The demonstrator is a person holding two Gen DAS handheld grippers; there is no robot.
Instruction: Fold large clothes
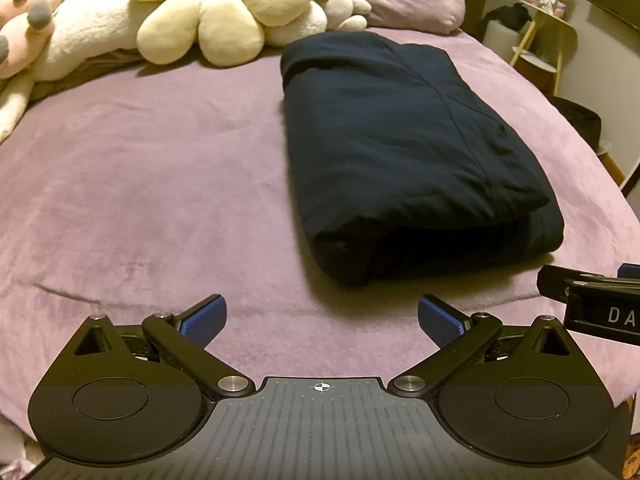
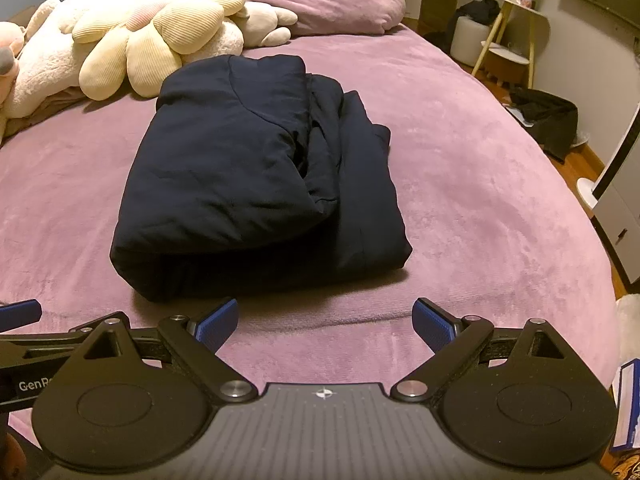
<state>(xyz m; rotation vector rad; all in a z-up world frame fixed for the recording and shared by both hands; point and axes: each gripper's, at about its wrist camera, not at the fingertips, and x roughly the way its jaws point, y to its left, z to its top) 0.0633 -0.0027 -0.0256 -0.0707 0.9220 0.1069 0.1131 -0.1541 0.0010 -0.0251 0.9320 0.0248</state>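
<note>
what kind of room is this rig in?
Most likely a home bedroom. A bed with a mauve plush cover fills both views, cream flower-shaped plush cushions and a mauve pillow lie at its head, and the folded navy garment lies on it.

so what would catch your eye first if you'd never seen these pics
A dark navy padded garment, folded into a thick bundle, lies in the middle of the mauve plush bedspread. Behind it, at the head of the bed, sits a heap of cream flower-shaped plush cushions beside a mauve pillow. Both the left tool and the right tool are open and holding nothing, short of the bundle's near edge.
</note>
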